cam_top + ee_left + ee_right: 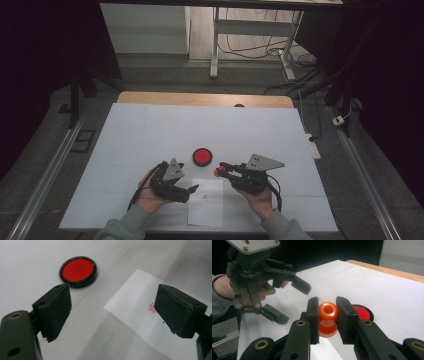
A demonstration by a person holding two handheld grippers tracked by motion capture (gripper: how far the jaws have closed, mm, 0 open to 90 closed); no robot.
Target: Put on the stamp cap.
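Note:
A round black ink pad [202, 156] [78, 270] [362, 311] with a red centre lies mid-table. Just in front of it a small white paper [206, 210] [135, 312] carries a red stamp mark [205, 197] [151, 307]. My left gripper [191, 192] [115, 310] [289, 300] hovers open at the paper's left edge, its jaws wide apart with nothing between them. My right gripper [220, 169] [328, 311] is shut on an orange-red stamp [218, 172] [328, 315], held just above the paper's upper right corner, beside the ink pad.
A white sheet [150, 135] covers the table, with a wooden strip [200, 98] showing at the far edge. Beyond stand desk legs [215, 50] and floor cables [260, 50]. A power strip [313, 147] lies off the right side.

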